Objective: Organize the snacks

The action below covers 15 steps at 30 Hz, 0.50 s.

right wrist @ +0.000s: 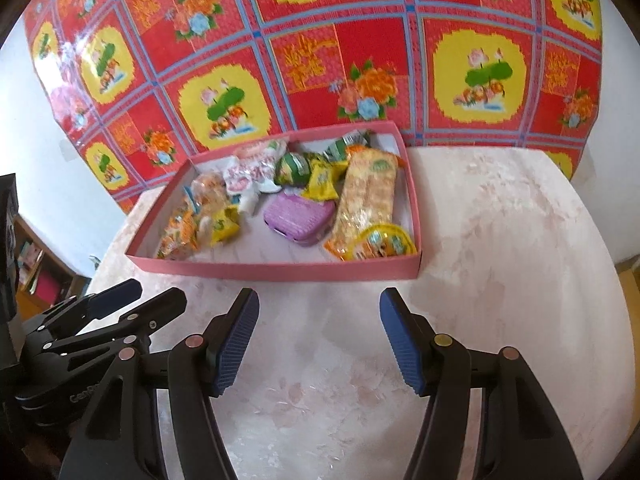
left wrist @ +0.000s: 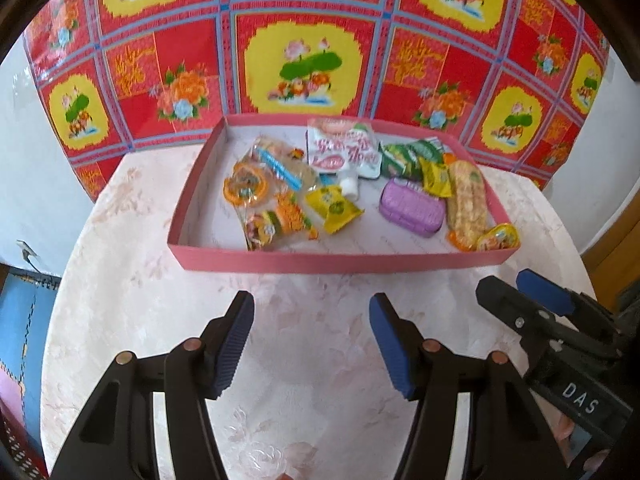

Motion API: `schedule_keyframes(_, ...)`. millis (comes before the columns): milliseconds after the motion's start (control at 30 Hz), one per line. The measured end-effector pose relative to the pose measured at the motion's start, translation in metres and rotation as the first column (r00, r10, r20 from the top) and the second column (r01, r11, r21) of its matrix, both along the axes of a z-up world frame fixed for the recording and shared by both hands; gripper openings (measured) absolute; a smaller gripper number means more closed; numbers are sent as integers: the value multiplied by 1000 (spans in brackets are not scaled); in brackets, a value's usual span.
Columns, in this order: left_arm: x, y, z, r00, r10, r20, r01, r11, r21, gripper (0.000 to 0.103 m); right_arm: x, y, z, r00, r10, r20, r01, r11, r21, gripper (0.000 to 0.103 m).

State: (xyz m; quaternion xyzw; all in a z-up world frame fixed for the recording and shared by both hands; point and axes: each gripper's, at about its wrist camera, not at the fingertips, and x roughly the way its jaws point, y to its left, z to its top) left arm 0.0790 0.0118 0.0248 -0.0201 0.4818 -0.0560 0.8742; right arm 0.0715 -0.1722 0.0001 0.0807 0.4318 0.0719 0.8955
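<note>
A shallow pink box [left wrist: 320, 263] [right wrist: 272, 270] sits at the far side of the round table and holds several snack packets. Among them are a purple case [left wrist: 410, 208] [right wrist: 298, 214], a long orange cracker pack [left wrist: 466, 200] [right wrist: 366, 196], a yellow packet [left wrist: 334, 208] [right wrist: 224, 226], green packets [left wrist: 400, 158] [right wrist: 292, 166] and a white pouch [left wrist: 344, 148] [right wrist: 250, 172]. My left gripper [left wrist: 312, 322] hovers open over the bare tabletop, short of the box's near wall. The right gripper [right wrist: 318, 318] is open too, empty, beside it. Each gripper shows at the edge of the other's view.
The table wears a pale pink floral cloth [left wrist: 304, 400] [right wrist: 500, 240]. A red, yellow and blue flowered sheet [left wrist: 304, 40] [right wrist: 320, 40] hangs behind the box. A shelf [right wrist: 32, 268] stands low at the left, blue floor mats [left wrist: 24, 320] lie beside the table.
</note>
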Motion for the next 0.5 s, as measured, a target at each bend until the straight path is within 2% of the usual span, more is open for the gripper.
schedule_keyframes(267, 2, -1, -14, 1000, 9, -28, -9, 1000, 9, 63, 4, -1, -14, 999, -34, -29, 34, 999, -23, 64)
schedule_keyframes(500, 4, -2, -23, 999, 28, -16, -27, 998, 54, 63, 7, 2, -24, 998, -55, -24, 53, 995, -83, 64)
